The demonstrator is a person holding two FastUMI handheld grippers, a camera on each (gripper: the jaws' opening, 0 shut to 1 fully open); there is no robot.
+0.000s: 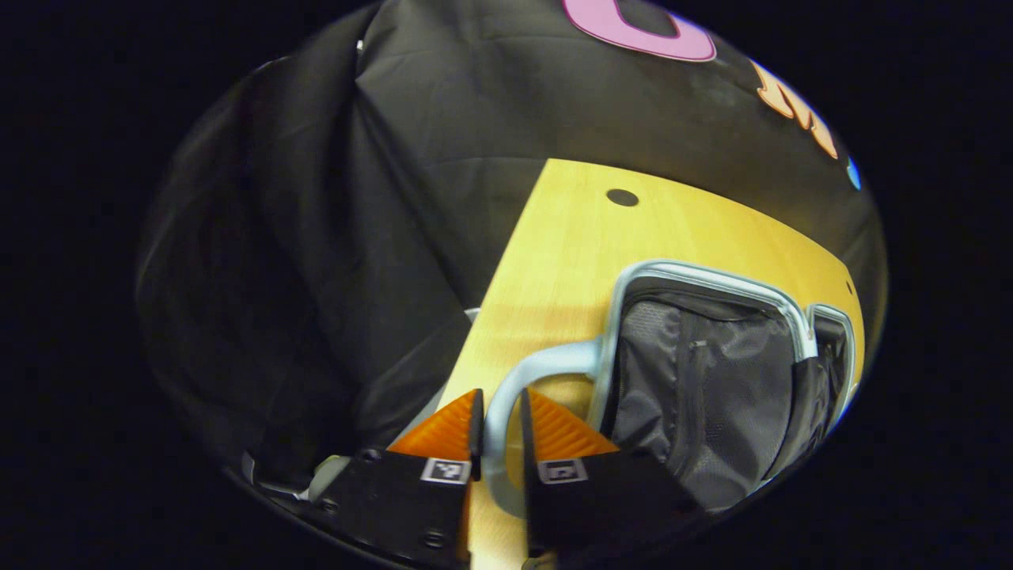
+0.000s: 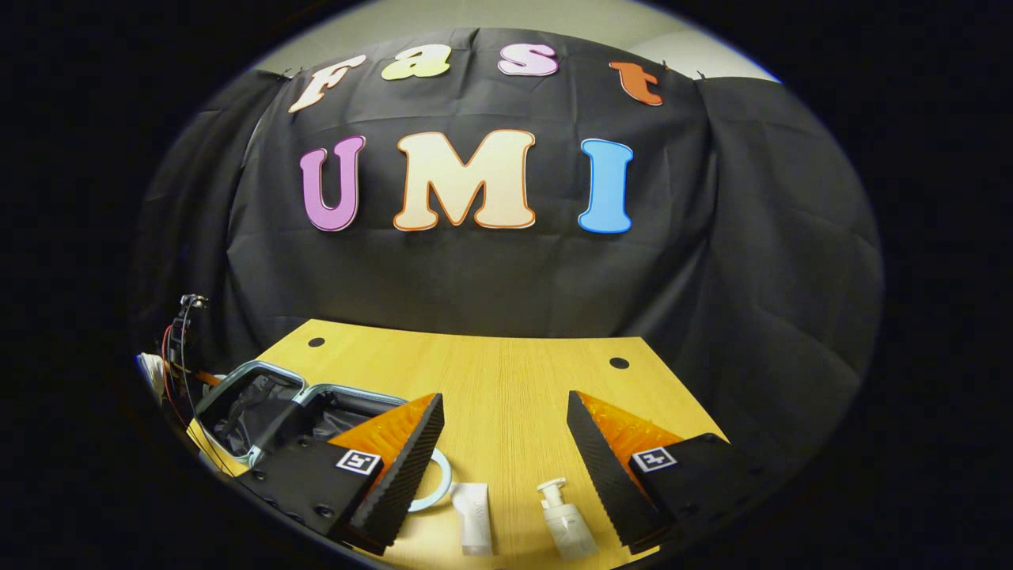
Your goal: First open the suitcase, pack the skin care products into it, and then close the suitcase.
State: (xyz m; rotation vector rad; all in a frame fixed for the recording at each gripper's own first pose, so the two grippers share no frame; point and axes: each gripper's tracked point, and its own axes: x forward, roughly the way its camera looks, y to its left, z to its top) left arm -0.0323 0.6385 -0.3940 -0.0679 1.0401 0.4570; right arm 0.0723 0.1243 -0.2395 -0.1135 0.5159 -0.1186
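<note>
The suitcase [image 1: 712,396] lies open on the wooden table [image 1: 570,237], its pale blue rim framing a grey mesh lining. My left gripper [image 1: 501,400] is shut on the suitcase's pale blue loop handle [image 1: 546,360], which runs between the orange fingers. In the right gripper view the open suitcase [image 2: 261,404] lies at the left. A white tube [image 2: 475,514] and a white pump bottle [image 2: 566,522] lie on the table near the front edge. My right gripper [image 2: 505,404] hovers above them, open, with nothing between its fingers.
Black cloth hangs behind and beside the table. Cables and a small stand [image 2: 178,340] sit off the table's left end. The table has round cable holes [image 2: 619,363] near its back edge. The table's left edge [image 1: 491,317] drops off beside the handle.
</note>
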